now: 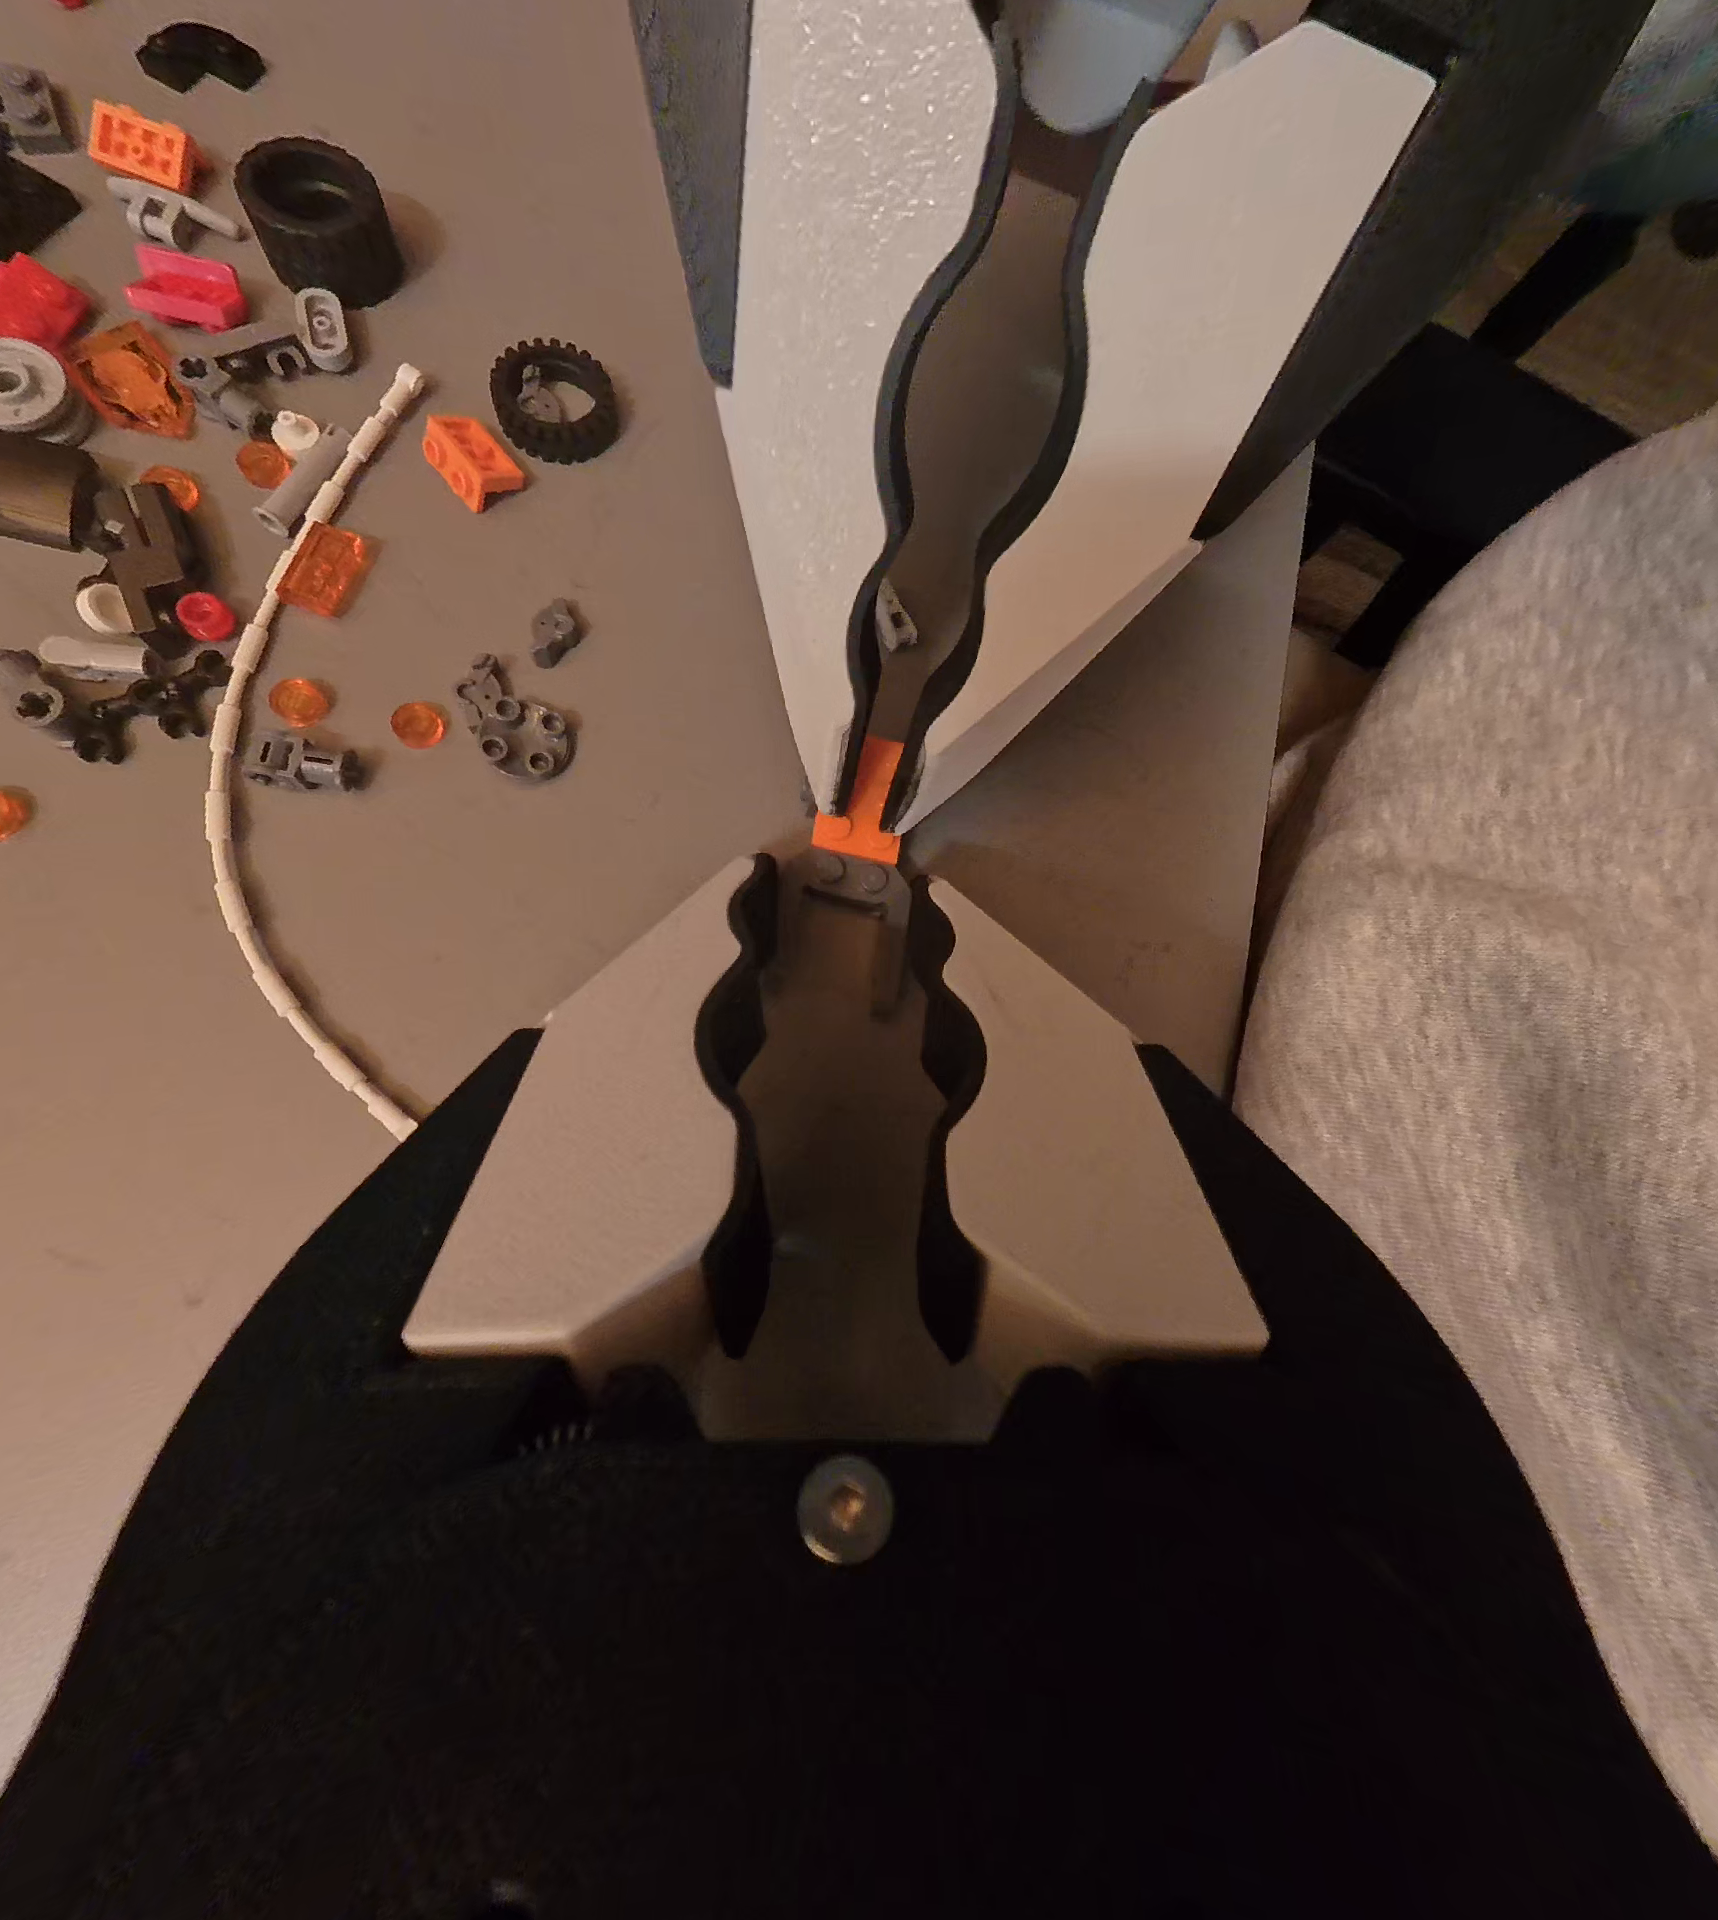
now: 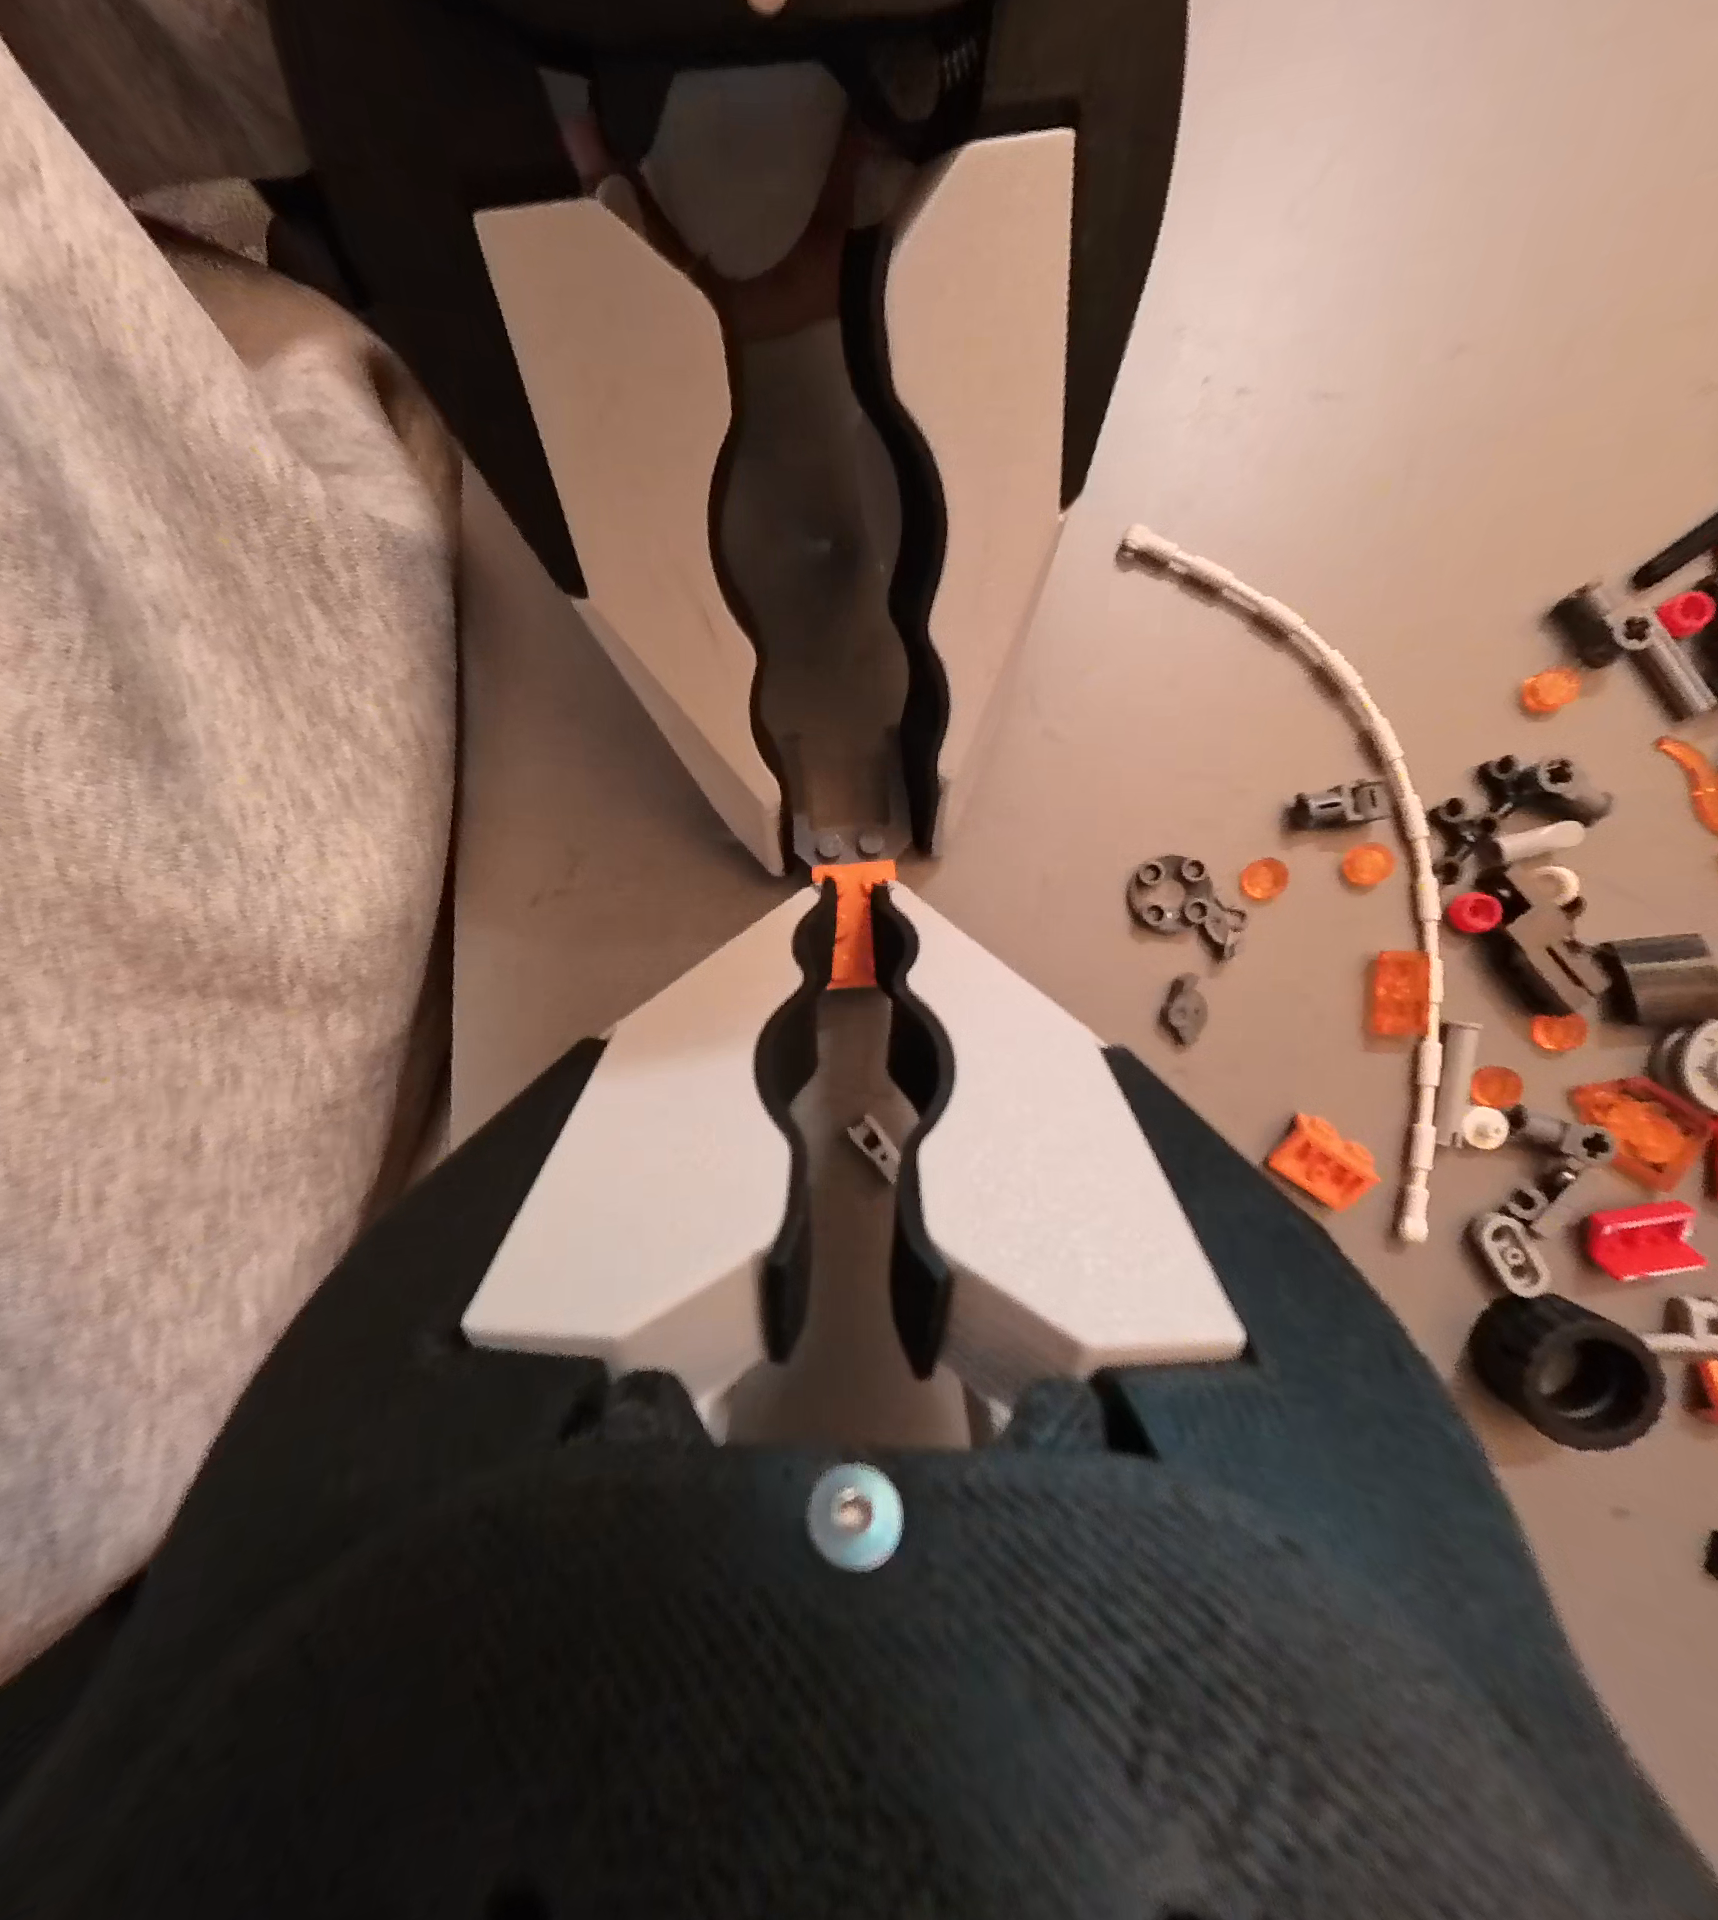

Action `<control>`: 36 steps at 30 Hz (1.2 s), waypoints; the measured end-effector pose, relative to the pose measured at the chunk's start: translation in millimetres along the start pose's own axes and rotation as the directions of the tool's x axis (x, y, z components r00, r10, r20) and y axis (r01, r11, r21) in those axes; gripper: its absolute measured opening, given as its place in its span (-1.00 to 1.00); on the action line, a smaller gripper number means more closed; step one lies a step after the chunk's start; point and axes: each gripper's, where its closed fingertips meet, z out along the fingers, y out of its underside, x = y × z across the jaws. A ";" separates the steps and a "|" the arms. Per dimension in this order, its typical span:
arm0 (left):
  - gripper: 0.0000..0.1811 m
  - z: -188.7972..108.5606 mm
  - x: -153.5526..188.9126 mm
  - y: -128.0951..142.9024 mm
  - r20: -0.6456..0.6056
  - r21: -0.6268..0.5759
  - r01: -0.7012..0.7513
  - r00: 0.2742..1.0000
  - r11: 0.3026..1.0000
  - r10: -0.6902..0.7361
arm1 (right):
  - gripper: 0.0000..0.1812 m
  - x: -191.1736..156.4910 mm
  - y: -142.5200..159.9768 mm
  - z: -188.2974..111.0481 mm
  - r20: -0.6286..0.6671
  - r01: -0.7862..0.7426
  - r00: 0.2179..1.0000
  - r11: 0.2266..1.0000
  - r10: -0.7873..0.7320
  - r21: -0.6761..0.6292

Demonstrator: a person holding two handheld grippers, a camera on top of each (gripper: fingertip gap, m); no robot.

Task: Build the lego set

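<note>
In the left wrist view, the left gripper [image 1: 850,894] is clenching a small grey plate [image 1: 857,883] at its tips; the right gripper [image 1: 873,795], facing it tip to tip, is pinching an orange plate [image 1: 860,821]; the two plates are touching edge to edge above the tabletop [image 1: 522,935], with loose lego pieces [image 1: 211,468] lying well apart.

In the right wrist view, the right gripper [image 2: 852,914] is gripping the orange plate [image 2: 852,930]; the grey plate [image 2: 850,844] is meeting it; the joining step seems to be in hand; next, studs probably need aligning before pressing together squarely.
</note>
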 end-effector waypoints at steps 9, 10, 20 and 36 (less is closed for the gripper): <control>-0.73 0.3 0.3 0.2 0.004 -0.001 -0.008 1.000 1.000 0.008 | -1.00 2.9 1.1 1.3 0.066 0.026 0.998 0.996 -0.020 -0.081; -0.73 0.4 0.4 0.3 0.005 -0.002 -0.009 1.000 1.000 0.009 | -1.00 3.4 1.2 1.6 0.076 0.027 0.997 0.996 -0.021 -0.081; -0.73 0.5 0.6 0.3 0.004 -0.002 -0.010 1.000 1.000 0.010 | -1.00 3.2 1.7 2.3 0.037 0.081 0.996 0.991 -0.078 -0.109; -0.74 0.8 1.0 0.3 -0.003 -0.003 -0.006 1.000 1.000 0.006 | -1.00 4.0 1.8 3.2 -0.190 0.150 0.969 0.987 -0.158 -0.060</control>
